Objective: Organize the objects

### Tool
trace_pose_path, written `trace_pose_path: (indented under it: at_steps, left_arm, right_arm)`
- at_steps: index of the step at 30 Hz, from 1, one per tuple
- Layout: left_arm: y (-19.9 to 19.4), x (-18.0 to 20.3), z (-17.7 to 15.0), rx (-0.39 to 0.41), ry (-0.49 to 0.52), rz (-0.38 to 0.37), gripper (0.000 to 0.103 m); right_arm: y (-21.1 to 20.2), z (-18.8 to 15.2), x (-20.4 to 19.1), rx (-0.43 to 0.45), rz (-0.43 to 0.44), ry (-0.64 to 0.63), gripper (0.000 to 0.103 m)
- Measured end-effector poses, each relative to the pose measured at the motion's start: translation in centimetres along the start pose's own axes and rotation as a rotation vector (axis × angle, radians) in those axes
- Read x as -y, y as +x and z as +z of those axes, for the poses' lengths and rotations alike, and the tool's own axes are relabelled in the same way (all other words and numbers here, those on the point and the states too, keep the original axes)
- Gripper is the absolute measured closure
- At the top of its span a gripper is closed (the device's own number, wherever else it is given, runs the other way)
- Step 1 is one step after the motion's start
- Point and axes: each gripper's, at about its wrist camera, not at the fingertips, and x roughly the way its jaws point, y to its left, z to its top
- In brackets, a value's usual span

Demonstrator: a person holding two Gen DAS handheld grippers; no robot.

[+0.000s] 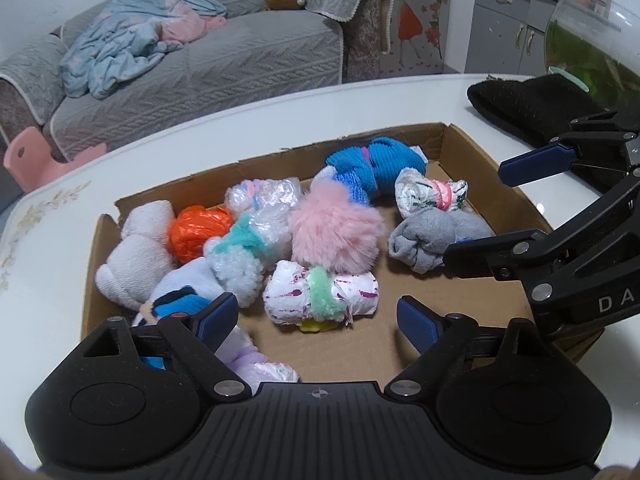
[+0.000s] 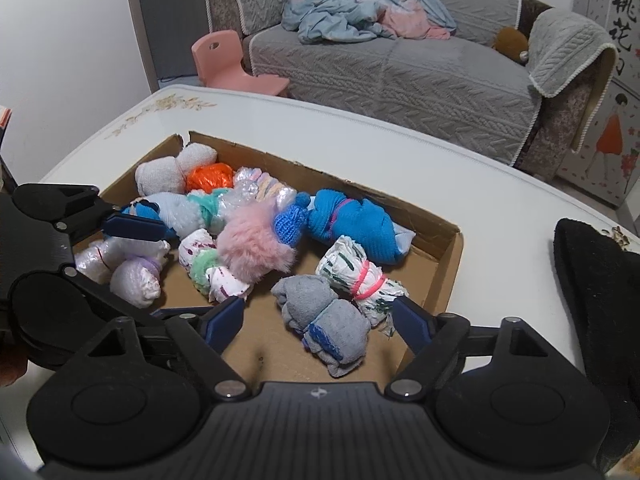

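Note:
A shallow cardboard box (image 1: 504, 184) (image 2: 450, 276) on a white table holds several rolled sock bundles: a pink fluffy one (image 1: 334, 232) (image 2: 256, 246), a blue one (image 1: 368, 164) (image 2: 352, 224), a grey one (image 1: 432, 240) (image 2: 324, 320), an orange one (image 1: 198, 232) (image 2: 210, 176), and a white one with a green band (image 1: 320, 296). My left gripper (image 1: 318, 322) is open and empty over the box's near side. My right gripper (image 2: 318, 326) is open and empty, just short of the grey bundle; it also shows in the left wrist view (image 1: 476, 216).
A black fuzzy cloth (image 1: 532, 108) (image 2: 592, 292) lies on the table right of the box. A glass fishbowl (image 1: 592, 40) stands behind it. A grey sofa (image 2: 400, 68) with a blue blanket and a pink child chair (image 2: 232, 64) are beyond the table.

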Motion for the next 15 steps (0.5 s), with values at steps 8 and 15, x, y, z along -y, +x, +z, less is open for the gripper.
trace_pose_path:
  at_steps: [8,15]
  left_arm:
    - [-1.8,-1.1,-0.1,0.018,-0.044,0.01,0.009]
    - [-5.3,-2.6,-1.6,0.067,-0.098,0.012,0.007]
  right_arm:
    - [-1.4,0.3,-0.8,0.017,-0.009,-0.003,0.013]
    - [-3.8,-0.6,-1.2,0.063,-0.001,0.009,0.012]
